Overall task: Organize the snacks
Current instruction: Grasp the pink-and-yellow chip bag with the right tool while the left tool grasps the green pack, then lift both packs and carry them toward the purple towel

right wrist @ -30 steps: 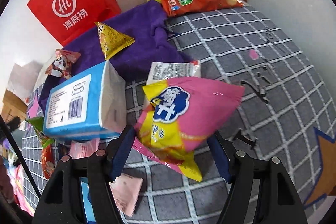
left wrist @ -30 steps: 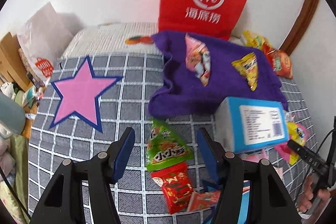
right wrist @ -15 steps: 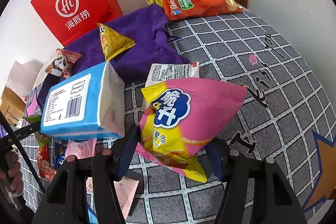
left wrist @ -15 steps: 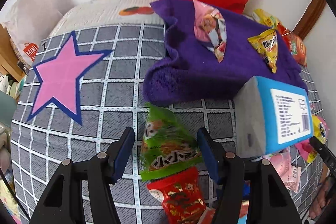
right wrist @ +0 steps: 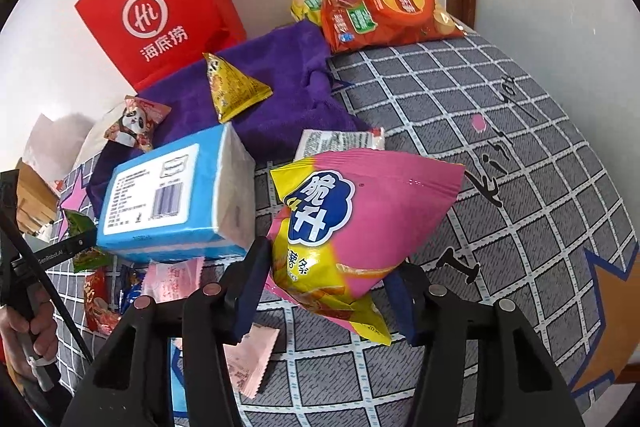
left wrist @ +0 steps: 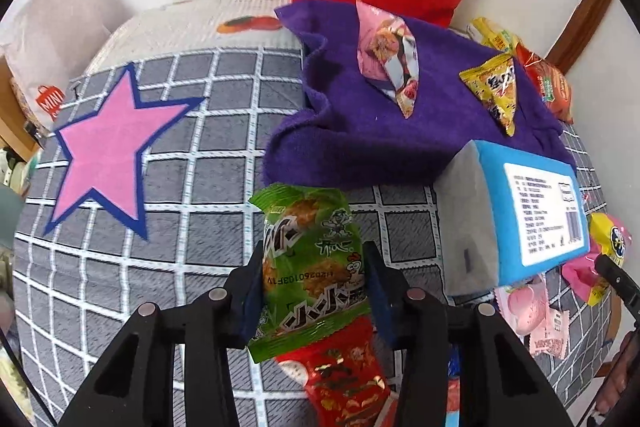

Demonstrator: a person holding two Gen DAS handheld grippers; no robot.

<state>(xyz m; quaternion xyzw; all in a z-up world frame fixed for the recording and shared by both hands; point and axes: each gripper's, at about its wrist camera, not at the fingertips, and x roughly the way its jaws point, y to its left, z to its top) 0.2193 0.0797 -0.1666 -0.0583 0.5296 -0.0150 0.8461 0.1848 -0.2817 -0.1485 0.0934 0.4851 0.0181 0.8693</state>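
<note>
left gripper point(left wrist: 314, 283): jaws just closing, pinching a crinkly green foil snack packet point(left wrist: 310, 267) by its sides. right gripper point(right wrist: 326, 281): closing likewise, squeezing a puffy pink-and-yellow crisp bag point(right wrist: 352, 223). risk: slick film slipping out; overlapped red foil packet point(left wrist: 344, 375) dragging along.

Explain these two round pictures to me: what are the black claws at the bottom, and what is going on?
No robot here: a person holds a two-finger gripper in each hand, each carrying a wide-angle camera looking along its fingers. One picture comes from the left gripper, whose jaws have just been closing and now pinch a green crinkly snack packet. The other comes from the right gripper, likewise closed on a pink-and-yellow crisp bag. Both packets lie on a grey checked bedcover, among a blue tissue pack, a purple towel and a red paper bag.
</note>
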